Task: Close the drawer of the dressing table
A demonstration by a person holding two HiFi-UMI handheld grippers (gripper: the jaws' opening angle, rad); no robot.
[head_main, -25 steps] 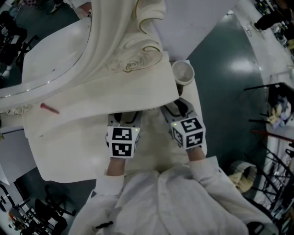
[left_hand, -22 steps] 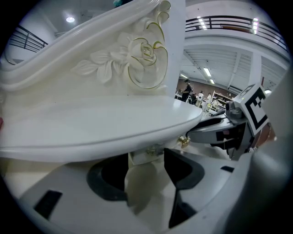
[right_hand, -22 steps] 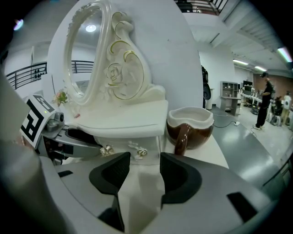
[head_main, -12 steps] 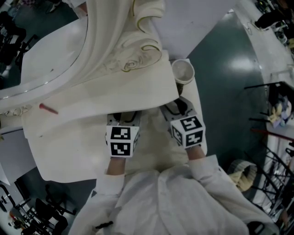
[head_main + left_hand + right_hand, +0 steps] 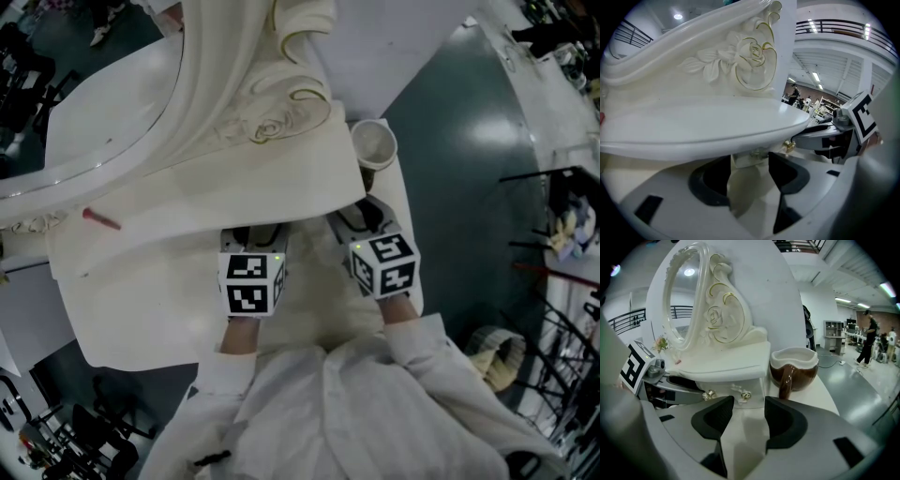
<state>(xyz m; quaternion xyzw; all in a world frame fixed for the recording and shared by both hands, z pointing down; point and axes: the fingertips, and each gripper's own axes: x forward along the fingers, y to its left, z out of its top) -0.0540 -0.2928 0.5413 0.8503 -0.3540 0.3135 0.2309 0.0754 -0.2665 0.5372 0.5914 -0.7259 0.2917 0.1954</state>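
Drawer (image 5: 726,392), fitted with gold knobs (image 5: 709,394), sits beneath the overhanging top of the cream dressing table (image 5: 234,187), directly ahead of both handheld grippers. The left gripper (image 5: 749,161) and right gripper (image 5: 749,401) point at its front, jaws spread apart and gripping nothing. A brown-and-white mug (image 5: 794,369) stands just beside the dressing table.
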